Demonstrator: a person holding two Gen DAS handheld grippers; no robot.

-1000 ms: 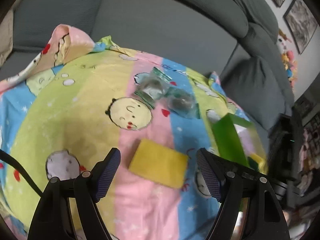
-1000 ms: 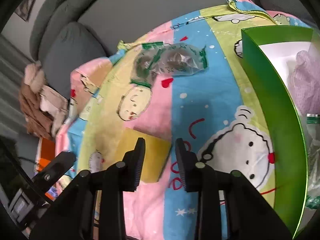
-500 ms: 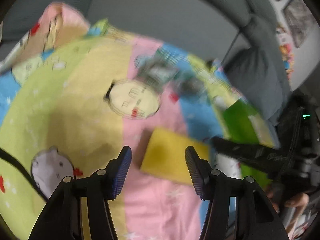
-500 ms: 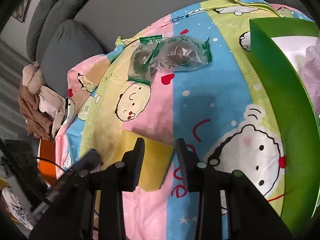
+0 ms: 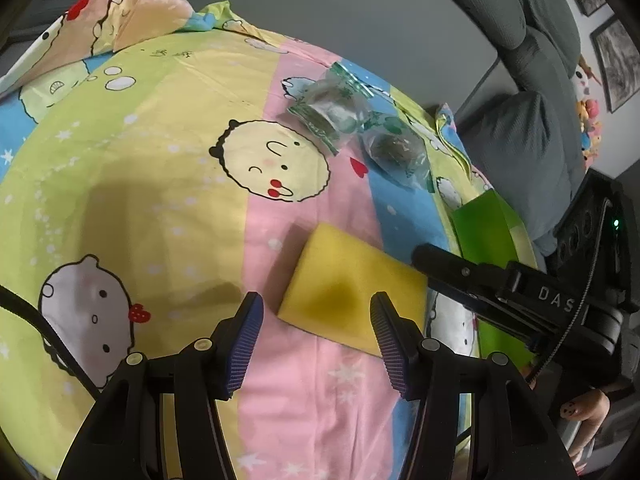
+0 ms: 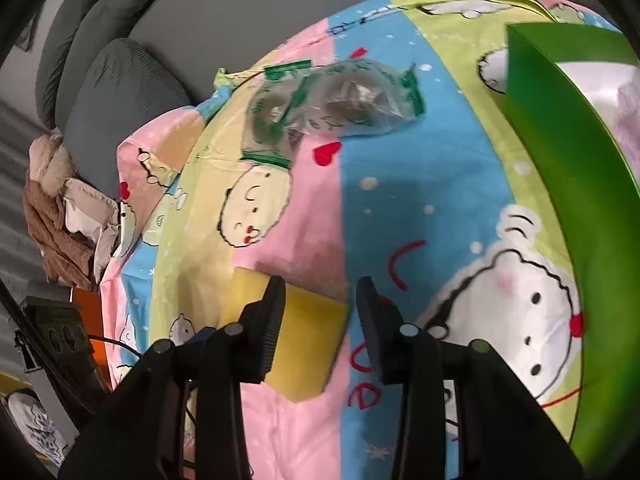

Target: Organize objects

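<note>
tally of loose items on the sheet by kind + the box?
Flat yellow rectangular sponge: 1
Clear plastic packets with green printed edges: 2
Green cardboard box: 1
Total: 4

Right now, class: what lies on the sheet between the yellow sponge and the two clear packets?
Nothing but bare cartoon sheet lies between the yellow sponge and the clear packets; both wrist views show it.

Cartoon bedsheet (image 5: 168, 184), grey sofa (image 5: 400, 20), framed pictures (image 5: 616, 60).
</note>
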